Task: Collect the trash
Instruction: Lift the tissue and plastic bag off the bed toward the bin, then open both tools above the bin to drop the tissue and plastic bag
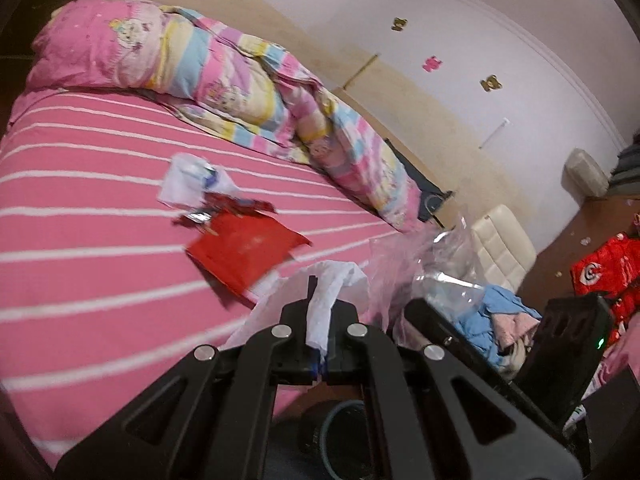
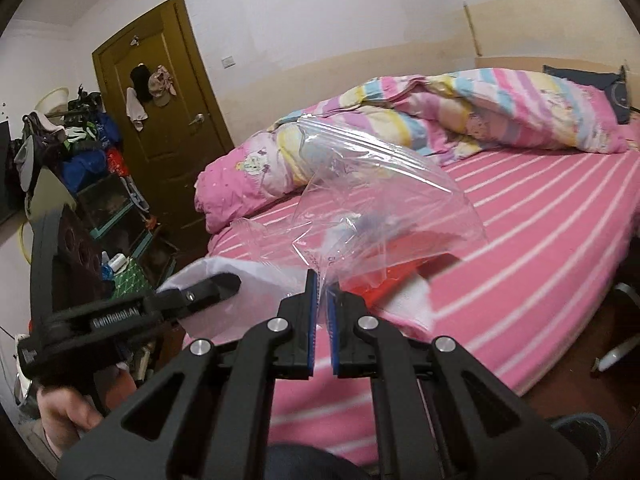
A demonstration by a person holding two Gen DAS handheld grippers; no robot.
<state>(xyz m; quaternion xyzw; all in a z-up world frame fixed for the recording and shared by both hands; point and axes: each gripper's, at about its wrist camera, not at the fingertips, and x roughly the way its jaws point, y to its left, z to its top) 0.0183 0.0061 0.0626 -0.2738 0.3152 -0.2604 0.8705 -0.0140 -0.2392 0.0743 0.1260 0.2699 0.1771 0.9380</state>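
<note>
My left gripper (image 1: pixel 319 316) is shut on a white crumpled tissue (image 1: pixel 332 284), held up above the pink striped bed (image 1: pixel 80 200). On the bed lie a red paper (image 1: pixel 244 248), a dark red wrapper (image 1: pixel 232 206) and a white crumpled paper (image 1: pixel 192 178). My right gripper (image 2: pixel 322 292) is shut on the edge of a clear zip bag (image 2: pixel 384 196), which billows up over the bed. In the right wrist view the left gripper (image 2: pixel 216 286) sits at the lower left with the white tissue (image 2: pixel 248 296) beside the bag. The clear bag (image 1: pixel 432 264) also shows right of my left gripper.
A rolled pink and pastel quilt (image 1: pixel 224 76) lies along the bed's far side. A brown door (image 2: pixel 160 100) and cluttered shelves (image 2: pixel 92 168) stand to the left. A cream stool (image 1: pixel 504 248), blue clothes (image 1: pixel 492 316) and a red bag (image 1: pixel 608 272) sit on the floor. A dark bin (image 1: pixel 340 436) is below.
</note>
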